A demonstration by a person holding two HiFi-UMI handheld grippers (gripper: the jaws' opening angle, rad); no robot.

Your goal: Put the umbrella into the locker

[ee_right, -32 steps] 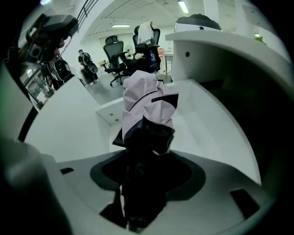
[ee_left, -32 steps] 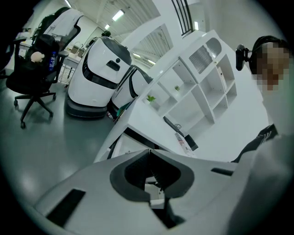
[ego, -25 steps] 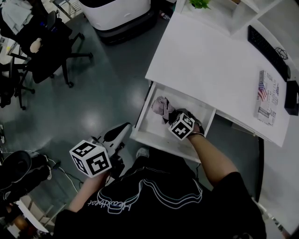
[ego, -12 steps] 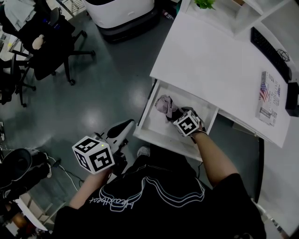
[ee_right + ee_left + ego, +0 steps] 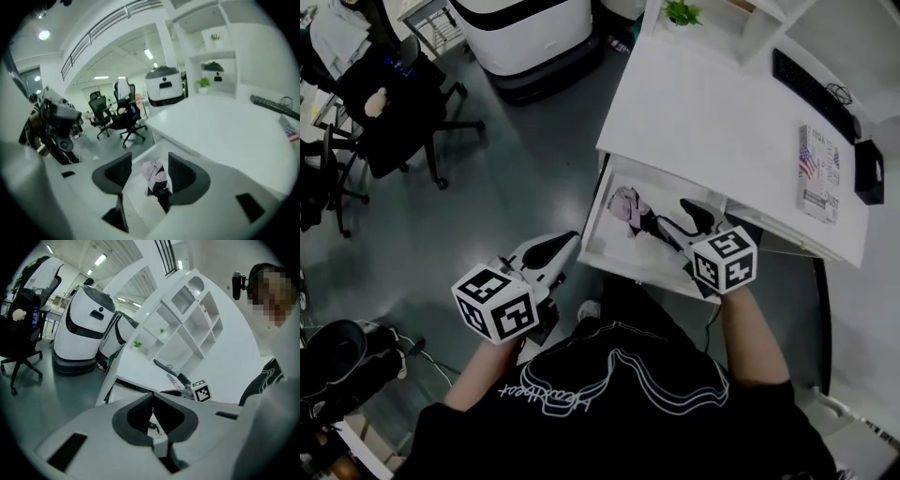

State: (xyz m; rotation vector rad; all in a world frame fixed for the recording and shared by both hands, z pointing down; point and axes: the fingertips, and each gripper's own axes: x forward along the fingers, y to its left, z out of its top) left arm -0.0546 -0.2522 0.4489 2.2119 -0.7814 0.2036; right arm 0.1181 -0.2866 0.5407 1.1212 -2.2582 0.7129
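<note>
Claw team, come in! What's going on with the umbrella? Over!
Left claw shut, empty. Right claw closing, empty, over drawer. Umbrella lying inside open drawer. Nothing in the way.

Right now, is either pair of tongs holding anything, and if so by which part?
Nothing is held. The right tongs are closing on empty air above the umbrella, which lies in the drawer. The left tongs are shut and empty.

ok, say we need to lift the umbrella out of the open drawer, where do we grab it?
Probably the dark end of the umbrella, from straight above, gripping across its length. It lies flat in the drawer, whose walls block a side approach. The pale end is loose bunched fabric that would likely slip, while the dark end looks narrower and firmer.
</note>
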